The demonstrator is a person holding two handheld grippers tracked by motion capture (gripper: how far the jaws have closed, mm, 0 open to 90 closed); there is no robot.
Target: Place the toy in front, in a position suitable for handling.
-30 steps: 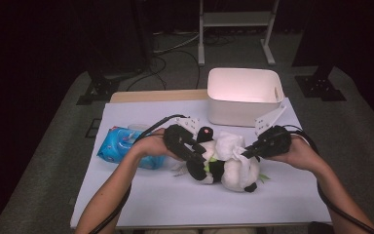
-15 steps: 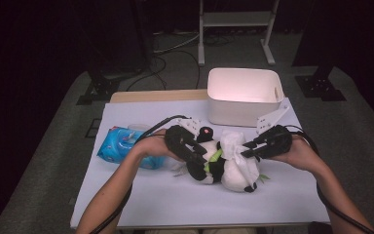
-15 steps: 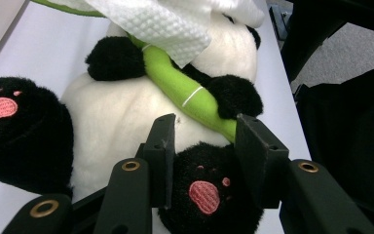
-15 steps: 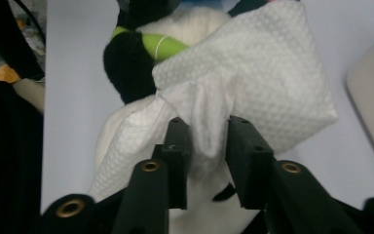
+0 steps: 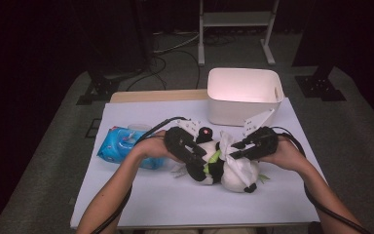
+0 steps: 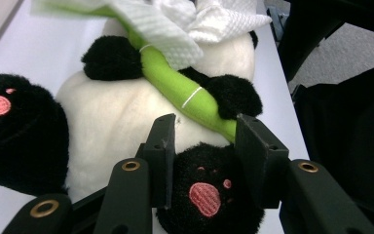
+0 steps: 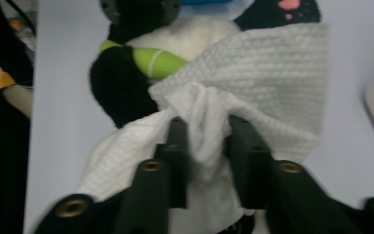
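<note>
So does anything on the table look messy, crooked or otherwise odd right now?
Nothing is spilled or damaged. The panda plush lies on its back, a crumpled white wipe draped over it, its foot between the left gripper's jaws.

Bin [image 5: 243, 95] blocks behind panda [image 5: 224, 168]; wipes pack [image 5: 119, 146] left.

Jaws around plush panda [image 6: 126, 126] foot
</note>
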